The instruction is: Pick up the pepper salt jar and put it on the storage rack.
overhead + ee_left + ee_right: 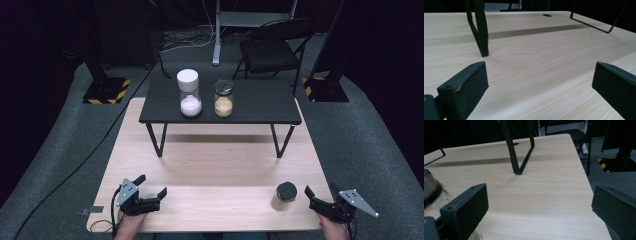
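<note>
A small glass jar with a black lid (286, 195) stands near the front right of the light wooden table (215, 165). My right gripper (320, 194) sits just right of it, open, nothing between its jaws; the jar's edge (431, 191) shows at the left of the right gripper view. My left gripper (150, 185) rests near the front left edge, open and empty, its fingers (465, 88) wide apart above bare wood. On the black raised shelf (220, 102) stand a white-lidded jar of white powder (189, 93) and a dark-lidded jar of tan grains (223, 98).
The shelf's thin black legs (157, 140) stand on the table between the grippers and the back. One leg (482, 32) is close ahead of the left gripper, another (515, 152) ahead of the right. A folding chair (272, 47) stands behind the table.
</note>
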